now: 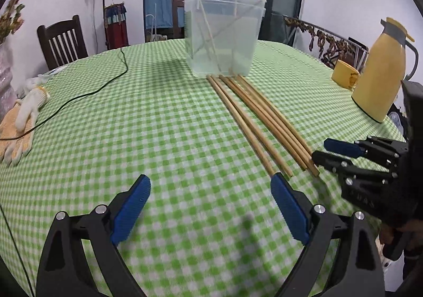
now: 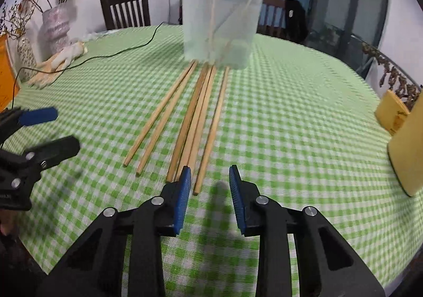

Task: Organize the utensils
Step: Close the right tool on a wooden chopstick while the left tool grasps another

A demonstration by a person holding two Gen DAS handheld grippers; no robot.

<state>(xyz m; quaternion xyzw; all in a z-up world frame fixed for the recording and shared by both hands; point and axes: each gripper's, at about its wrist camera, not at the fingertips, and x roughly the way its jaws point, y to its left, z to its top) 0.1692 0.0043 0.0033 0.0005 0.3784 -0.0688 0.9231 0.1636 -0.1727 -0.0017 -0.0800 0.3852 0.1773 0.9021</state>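
Chopsticks (image 2: pixel 195 122) lie in a loose row on the green-checked desk (image 2: pixel 290 125), their far ends at the foot of a clear plastic container (image 2: pixel 220 24) and their near ends pointing toward both tools. In the right wrist view I count five or six loose sticks: two angled off to the left, a tight group in the middle, and one alone on the right. More sticks stand leaning inside the container.

The right tool (image 2: pixel 210 178) hovers just past the near ends of the middle sticks. Its jaws stand partly apart with only cloth showing between the blue pads, so it grips nothing. The near end of the lone right-hand stick sits just beside its left pad.

The left tool (image 1: pixel 211 191) is spread wide over bare cloth and holds nothing; its right pad lies close to the near end of the leftmost stick.

A yellow jug (image 1: pixel 380 72) and a yellow mug (image 1: pixel 345 74) stand at the right edge of the desk. Work gloves (image 1: pixel 18 122) and a dark cable (image 1: pixel 87 93) lie on the left.
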